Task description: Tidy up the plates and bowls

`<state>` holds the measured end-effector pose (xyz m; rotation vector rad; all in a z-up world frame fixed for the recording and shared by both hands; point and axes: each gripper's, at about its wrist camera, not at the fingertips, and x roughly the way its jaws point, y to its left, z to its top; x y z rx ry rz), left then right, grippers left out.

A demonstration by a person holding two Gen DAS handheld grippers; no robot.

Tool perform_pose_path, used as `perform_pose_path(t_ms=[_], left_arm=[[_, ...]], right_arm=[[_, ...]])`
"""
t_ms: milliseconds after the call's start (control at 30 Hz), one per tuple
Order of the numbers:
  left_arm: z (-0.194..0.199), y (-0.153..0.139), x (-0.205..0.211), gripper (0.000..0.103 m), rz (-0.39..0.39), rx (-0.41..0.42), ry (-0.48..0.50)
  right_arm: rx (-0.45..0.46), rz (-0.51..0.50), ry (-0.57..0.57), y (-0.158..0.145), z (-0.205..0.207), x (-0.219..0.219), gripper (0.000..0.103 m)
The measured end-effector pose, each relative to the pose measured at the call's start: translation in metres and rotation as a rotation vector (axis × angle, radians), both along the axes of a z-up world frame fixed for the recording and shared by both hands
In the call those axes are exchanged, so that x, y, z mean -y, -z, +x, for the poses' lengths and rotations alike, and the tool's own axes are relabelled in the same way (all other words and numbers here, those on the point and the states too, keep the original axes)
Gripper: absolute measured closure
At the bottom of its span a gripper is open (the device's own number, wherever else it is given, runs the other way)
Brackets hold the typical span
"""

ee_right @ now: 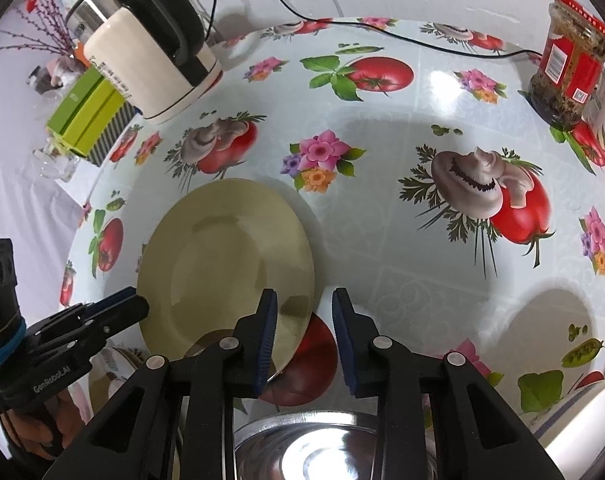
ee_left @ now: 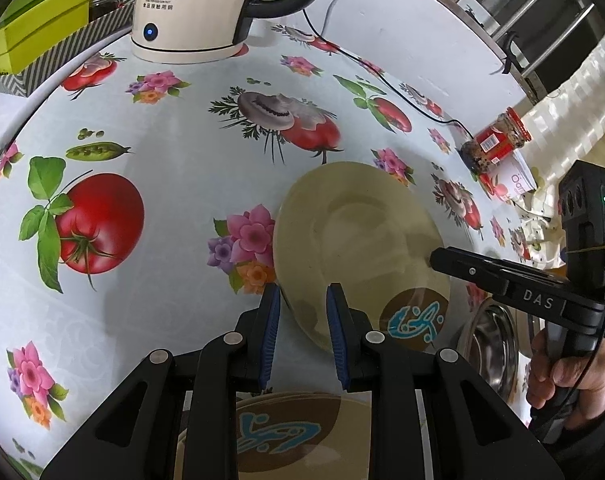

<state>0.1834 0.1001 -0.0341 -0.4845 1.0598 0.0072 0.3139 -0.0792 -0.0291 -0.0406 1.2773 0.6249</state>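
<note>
The cream plate (ee_right: 222, 264) is off the bench (ee_left: 174, 208), tilted between both claws, while a second patterned plate (ee_left: 286, 432) waits at 6 o'clock under the left claw (ee_left: 303, 336) and a steel bowl (ee_right: 314, 444) sits at 6 o'clock below the right claw (ee_right: 304, 340); stacking seems barely begun. Both claws stand open, each at the plate's rim. A fruit-printed oilcloth covers the bench, kettle (ee_left: 190, 8) at 11 o'clock, jar (ee_right: 570, 64) at 2.

Plate (ee_right: 226, 264) pale olive-cream w/ brown-and-blue emblem; tabletop (ee_right: 402, 280) white w/ tomatoes, mushrooms, flowers; kettle (ee_right: 150, 60) cream/black; jar (ee_right: 570, 64) red label.
</note>
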Motion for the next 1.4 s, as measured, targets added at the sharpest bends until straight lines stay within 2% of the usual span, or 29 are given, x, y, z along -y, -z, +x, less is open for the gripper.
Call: perform_pose_path(t_ms=[300, 1400], left_arm=[[0.001, 0.004, 0.002, 0.078, -0.002, -0.003, 0.006], [-0.023, -0.023, -0.004, 0.078, 0.018, 0.064, -0.011]], right_arm=[[-0.025, 0.023, 0.006, 0.005, 0.000, -0.003, 0.084], [0.016, 0.062, 0.009, -0.017, -0.019, -0.006, 0.084]])
